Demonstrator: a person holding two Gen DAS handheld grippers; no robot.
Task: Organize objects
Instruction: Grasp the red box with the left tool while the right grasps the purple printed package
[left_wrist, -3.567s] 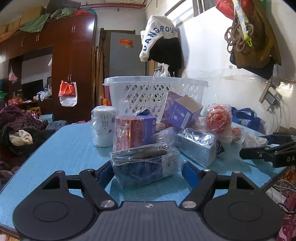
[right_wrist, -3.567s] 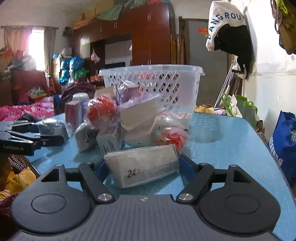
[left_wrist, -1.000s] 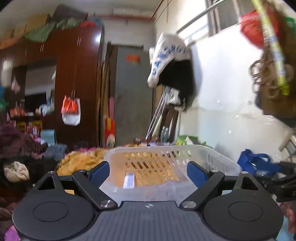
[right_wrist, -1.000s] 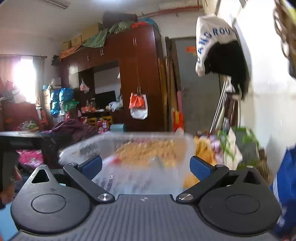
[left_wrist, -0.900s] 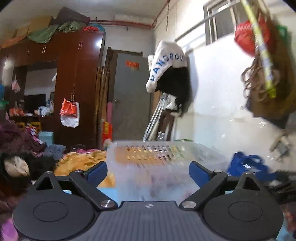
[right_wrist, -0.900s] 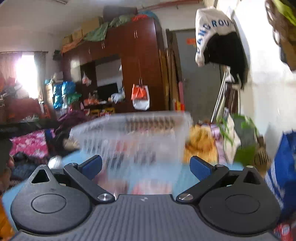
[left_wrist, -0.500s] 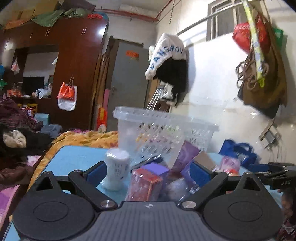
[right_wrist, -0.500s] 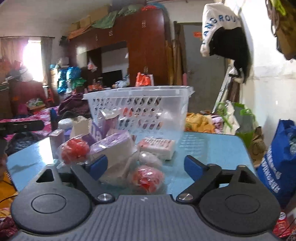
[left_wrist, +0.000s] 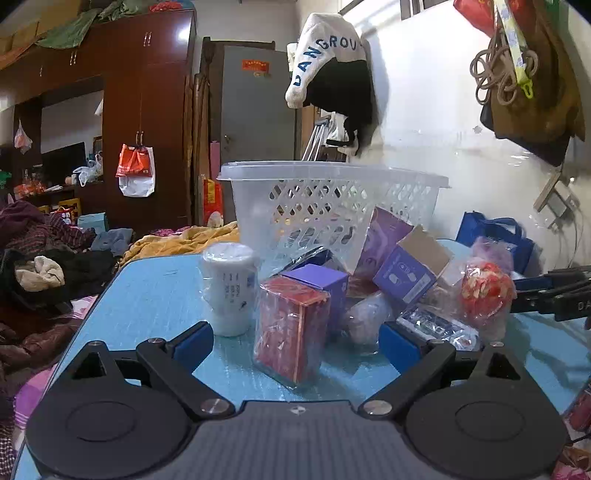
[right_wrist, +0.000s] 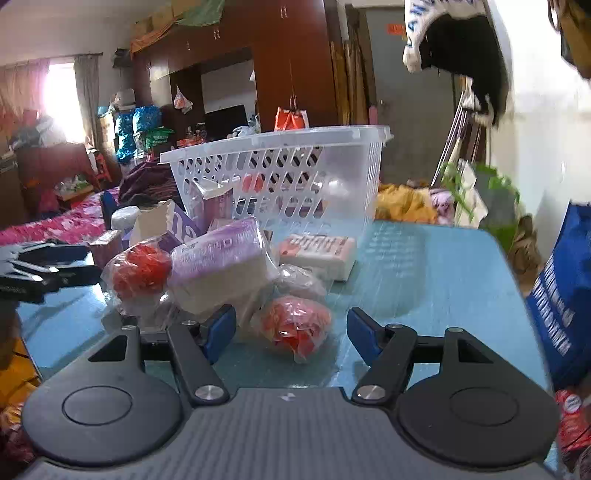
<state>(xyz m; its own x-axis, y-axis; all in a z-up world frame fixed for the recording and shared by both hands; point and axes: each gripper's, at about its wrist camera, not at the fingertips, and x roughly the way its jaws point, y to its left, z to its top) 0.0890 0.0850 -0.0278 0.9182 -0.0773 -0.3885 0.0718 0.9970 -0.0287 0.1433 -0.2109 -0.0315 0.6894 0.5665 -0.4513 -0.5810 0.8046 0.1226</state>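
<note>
Two hand-held grippers face a pile of wrapped goods on a blue table (left_wrist: 155, 295), with a white lattice basket (left_wrist: 332, 195) standing at 12 o'clock behind the pile. The left gripper (left_wrist: 295, 338) is spread wide and holds nothing; a red box (left_wrist: 290, 328) in clear film stands upright between its blue pads, touching neither. At 11 o'clock from that box sits a white canister (left_wrist: 229, 288) with small blue print too fine to read, and just behind the box is a purple box (left_wrist: 321, 284). At 1 o'clock a second purple carton (left_wrist: 406, 273) leans tilted, flap open, bearing small white icons. A red ball in plastic (left_wrist: 485, 291) lies at 2 o'clock, near the tip of the right gripper (left_wrist: 554, 295), whose side shows the letters "DA". From the right wrist view, the right gripper (right_wrist: 291, 330) is also wide and empty, with a bagged red ball (right_wrist: 295, 325) lying on the table between its pads. At 11 o'clock a purple-topped pack (right_wrist: 221, 266) carries pale lettering that cannot be read surely; a second red ball (right_wrist: 142, 271) lies at 10 o'clock. A pink-and-white pack (right_wrist: 317, 251) with red characters rests flat against the basket's base. On the wall hangs a white garment (left_wrist: 325, 51) lettered "DANGROU".
</note>
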